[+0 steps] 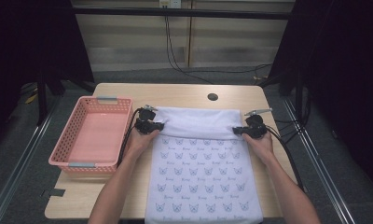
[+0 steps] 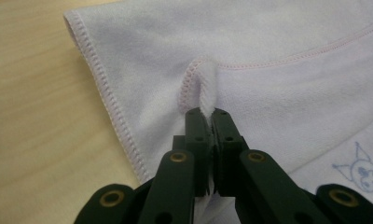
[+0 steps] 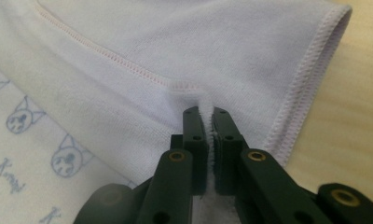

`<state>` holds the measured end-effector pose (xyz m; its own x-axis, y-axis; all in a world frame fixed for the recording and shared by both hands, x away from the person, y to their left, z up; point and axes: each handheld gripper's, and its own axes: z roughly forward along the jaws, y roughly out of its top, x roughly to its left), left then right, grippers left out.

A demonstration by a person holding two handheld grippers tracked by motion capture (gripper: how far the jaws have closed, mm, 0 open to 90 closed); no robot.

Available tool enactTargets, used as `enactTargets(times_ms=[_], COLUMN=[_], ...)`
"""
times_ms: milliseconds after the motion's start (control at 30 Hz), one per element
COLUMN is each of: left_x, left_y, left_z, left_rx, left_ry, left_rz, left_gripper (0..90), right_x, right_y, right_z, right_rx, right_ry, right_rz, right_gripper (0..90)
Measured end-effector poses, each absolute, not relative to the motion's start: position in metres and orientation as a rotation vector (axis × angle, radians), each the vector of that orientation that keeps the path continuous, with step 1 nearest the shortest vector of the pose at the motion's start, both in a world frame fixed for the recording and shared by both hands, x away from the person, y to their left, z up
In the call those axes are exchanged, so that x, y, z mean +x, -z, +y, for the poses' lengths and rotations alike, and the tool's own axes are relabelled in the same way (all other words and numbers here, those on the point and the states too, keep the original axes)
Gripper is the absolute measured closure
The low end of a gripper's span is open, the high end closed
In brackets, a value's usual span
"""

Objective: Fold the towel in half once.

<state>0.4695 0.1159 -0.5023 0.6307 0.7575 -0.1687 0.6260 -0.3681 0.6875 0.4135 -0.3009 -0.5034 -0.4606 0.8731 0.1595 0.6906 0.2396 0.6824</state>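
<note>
In the high view, the towel (image 1: 203, 163) lies flat on the table (image 1: 175, 93), with its far end folded back toward the person. The left gripper (image 1: 157, 125) pinches the folded edge at one side and the right gripper (image 1: 237, 130) pinches it at the other side, so the cloth stretches between them. Beside the left gripper, on its outer side, stands a pink basket (image 1: 63, 144). To make this fold well, I think both grippers must travel together at the same height and speed, so the edge stays straight and no wrinkle forms between them.

In the left gripper view, the jaws are closed on a small pinch of the hemmed edge (image 2: 204, 88), which rises just in front of the tips. The grip takes little cloth, so a slow pull is safer.

In the right gripper view, the jaws are also closed on a thin ridge of hem (image 3: 205, 105); a narrow gap remains between them, filled with cloth.

The near end of the towel is cut off at the bottom of the high view. How many layers each gripper holds is hard to tell.
</note>
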Motion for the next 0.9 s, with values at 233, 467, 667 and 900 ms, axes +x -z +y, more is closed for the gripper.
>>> enactTargets(times_ms=[233,467,667,900], left_x=[0.495,0.482,0.458,0.41], left_y=[0.506,0.475,0.434,0.4], left_z=[0.114,0.116,0.118,0.137], left_rx=[2.048,2.012,1.968,1.886], left_ry=[-0.248,-0.203,-0.244,-0.266], left_rz=[1.127,1.093,0.983,0.893], left_gripper=[87.0,87.1,86.8,86.7], right_x=[0.447,0.446,0.429,0.376], right_y=[0.504,0.484,0.438,0.385], right_z=[-0.295,-0.308,-0.323,-0.336], right_rx=[1.511,1.497,1.422,1.276], right_ry=[-0.966,-1.103,-1.272,-1.404], right_rz=[2.181,2.14,2.068,2.06], right_gripper=[86.2,86.2,86.2,86.1])
